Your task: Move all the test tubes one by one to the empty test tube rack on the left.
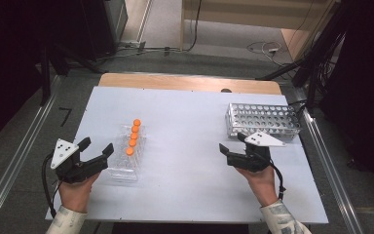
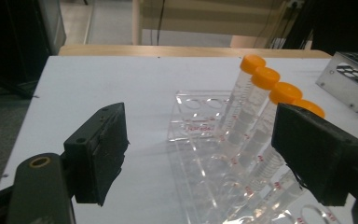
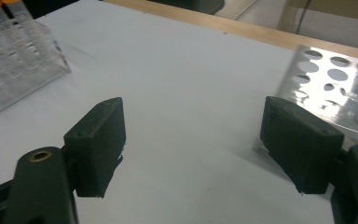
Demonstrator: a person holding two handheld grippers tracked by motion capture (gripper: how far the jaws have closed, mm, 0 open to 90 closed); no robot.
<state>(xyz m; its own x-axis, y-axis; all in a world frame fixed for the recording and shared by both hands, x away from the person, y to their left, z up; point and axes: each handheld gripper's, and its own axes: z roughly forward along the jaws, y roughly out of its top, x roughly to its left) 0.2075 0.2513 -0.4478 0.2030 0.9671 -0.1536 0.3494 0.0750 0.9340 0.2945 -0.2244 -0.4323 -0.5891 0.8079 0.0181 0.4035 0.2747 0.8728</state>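
Observation:
A clear plastic rack [image 1: 126, 158] stands left of the middle of the white table top [image 1: 190, 117]. In it is a row of several tubes with orange caps [image 1: 133, 136]. My left gripper [image 1: 97, 145] is just left of the rack's near end, open and holding nothing. In the left gripper view the tubes [image 2: 261, 93] rise beyond the right jaw, and the left gripper [image 2: 200, 154] has only the rack's edge [image 2: 196, 121] behind its gap. My right gripper [image 1: 231, 142] is open and holds nothing, just in front of a perforated metal rack [image 1: 263, 119]. Only bare table lies between the right gripper's [image 3: 196, 149] jaws.
The metal rack [image 3: 340, 88] is close to the right jaw in the right gripper view, the clear rack [image 3: 14, 60] far to its left. A bare wooden strip [image 1: 190, 82] runs along the table's far edge. Metal rails [image 1: 14, 165] flank the table.

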